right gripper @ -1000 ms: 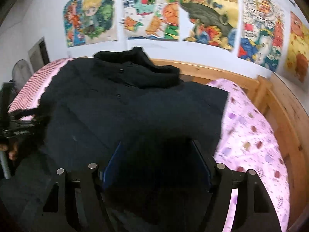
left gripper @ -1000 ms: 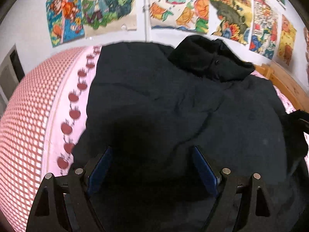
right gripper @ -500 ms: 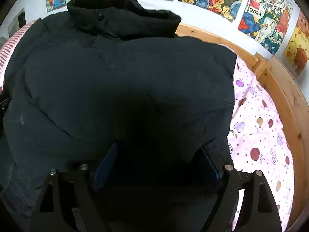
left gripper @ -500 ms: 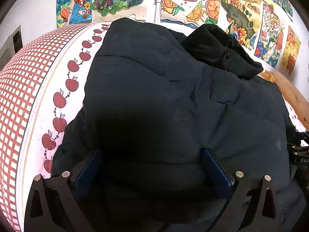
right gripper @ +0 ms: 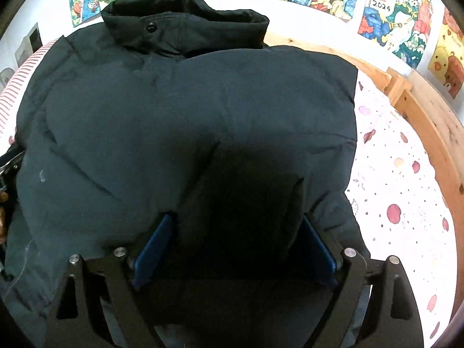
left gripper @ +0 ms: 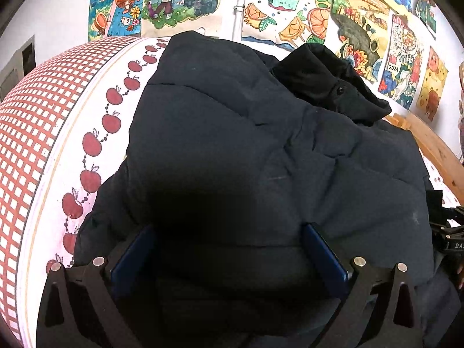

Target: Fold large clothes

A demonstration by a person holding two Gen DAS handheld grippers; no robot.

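A dark navy padded jacket [left gripper: 232, 130] lies spread on the bed, its collar [left gripper: 327, 84] at the far end by the wall. My left gripper [left gripper: 227, 226] stands wide open low over the near left part, puffy fabric bulging between its blue pads [left gripper: 130, 258]. In the right wrist view the same jacket [right gripper: 145, 116] fills the frame, with its snap-button collar [right gripper: 185, 23] on top. My right gripper [right gripper: 236, 216] is over the near right part. Its jaws are opening, with a dark fold of the jacket loose between them.
A red-check sheet with an apple border [left gripper: 43, 145] lies left of the jacket. On the right is a pink dotted sheet [right gripper: 400, 188], bounded by the wooden bed frame [right gripper: 429, 121]. Colourful posters [left gripper: 284, 8] cover the wall behind.
Both grippers have sunk closer to the jacket and tipped further down. Their jaws have spread wider, and the jacket now fills more of each view.
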